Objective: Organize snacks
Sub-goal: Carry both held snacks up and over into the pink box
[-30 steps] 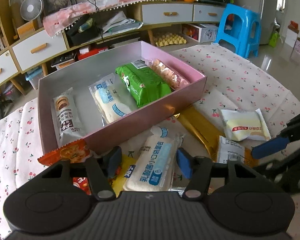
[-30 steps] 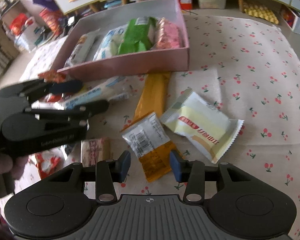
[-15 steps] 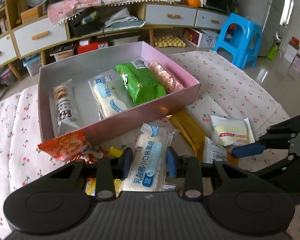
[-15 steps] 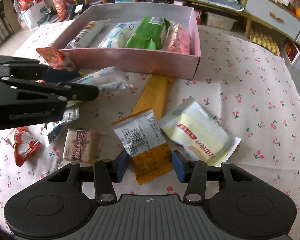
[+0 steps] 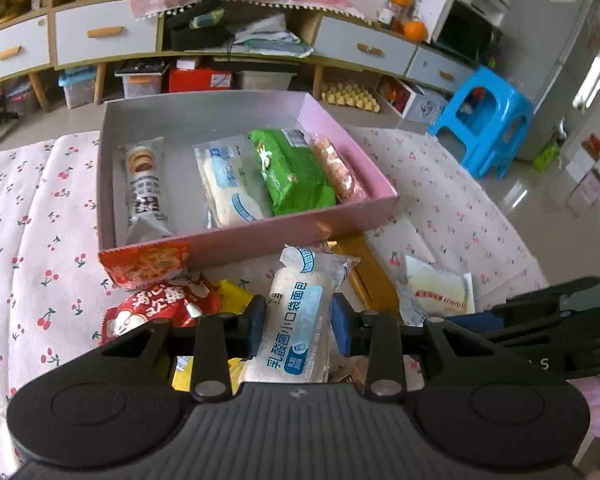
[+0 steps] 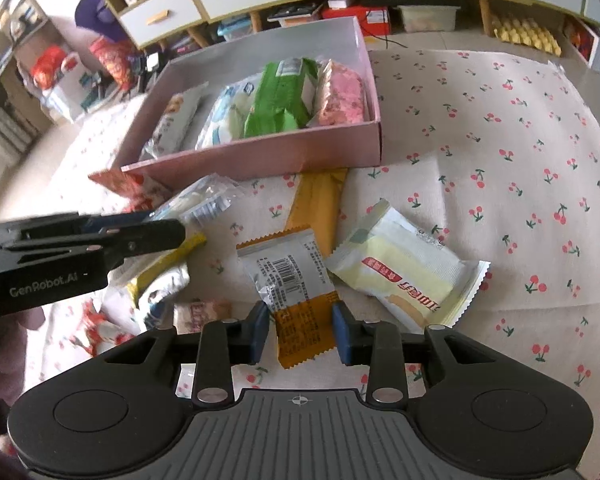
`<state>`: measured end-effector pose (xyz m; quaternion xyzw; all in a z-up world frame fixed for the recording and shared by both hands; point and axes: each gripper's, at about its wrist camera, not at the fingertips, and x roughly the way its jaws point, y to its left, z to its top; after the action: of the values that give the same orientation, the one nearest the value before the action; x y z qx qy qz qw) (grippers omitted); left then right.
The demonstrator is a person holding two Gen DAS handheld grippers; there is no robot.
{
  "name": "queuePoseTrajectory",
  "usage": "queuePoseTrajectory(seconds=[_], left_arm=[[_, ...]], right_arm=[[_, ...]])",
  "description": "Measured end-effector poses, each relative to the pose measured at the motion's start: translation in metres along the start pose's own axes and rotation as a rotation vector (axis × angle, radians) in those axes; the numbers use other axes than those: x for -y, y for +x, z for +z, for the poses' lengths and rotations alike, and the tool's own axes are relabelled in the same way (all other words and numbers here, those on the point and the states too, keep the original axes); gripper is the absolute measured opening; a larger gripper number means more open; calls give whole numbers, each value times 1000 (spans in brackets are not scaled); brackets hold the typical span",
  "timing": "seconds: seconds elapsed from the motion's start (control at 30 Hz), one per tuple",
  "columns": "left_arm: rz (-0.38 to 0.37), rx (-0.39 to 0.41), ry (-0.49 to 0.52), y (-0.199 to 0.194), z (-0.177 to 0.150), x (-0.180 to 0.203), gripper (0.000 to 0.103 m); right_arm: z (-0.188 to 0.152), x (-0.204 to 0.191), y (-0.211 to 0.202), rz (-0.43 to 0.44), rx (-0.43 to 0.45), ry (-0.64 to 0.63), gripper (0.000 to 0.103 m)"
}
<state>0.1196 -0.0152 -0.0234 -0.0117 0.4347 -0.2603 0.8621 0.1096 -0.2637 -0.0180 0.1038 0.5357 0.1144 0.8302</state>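
A pink box [image 5: 300,222] [image 6: 260,160] on the cherry tablecloth holds several snack packs, among them a green pack [image 5: 290,170] and a white-blue bread pack [image 5: 230,186]. My left gripper [image 5: 298,330] is shut on a white-blue bread pack [image 5: 300,320] and holds it above the loose snacks, just in front of the box. My right gripper [image 6: 300,330] has its jaws on both sides of an orange-and-silver packet [image 6: 296,284] that lies on the cloth. I cannot tell whether they grip it.
Loose snacks lie in front of the box: a pale yellow pack [image 6: 404,276], a long orange bar [image 6: 318,200], red packets [image 5: 156,304] and a small brown pack [image 6: 202,314]. Cabinets and a blue stool [image 5: 486,120] stand beyond the table.
My left gripper closed on the white-blue bread pack and lifted it off the cloth. My right gripper moved in over the orange-and-silver packet and its jaws narrowed around it.
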Motion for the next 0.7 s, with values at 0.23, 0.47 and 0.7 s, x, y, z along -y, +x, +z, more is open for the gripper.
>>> queuePoseTrajectory(seconds=[0.23,0.47,0.7], left_arm=[[-7,47,-85,-10,8,-12,31],[-54,102,-210,-19,16,-23,31],[-47,128,-293,-16,30,-39,31]], right_arm=[[7,0,-11,29,32,43,33],[25,-3,-18,77,75,116,33],[51,-8,-21,148,129,216,33]])
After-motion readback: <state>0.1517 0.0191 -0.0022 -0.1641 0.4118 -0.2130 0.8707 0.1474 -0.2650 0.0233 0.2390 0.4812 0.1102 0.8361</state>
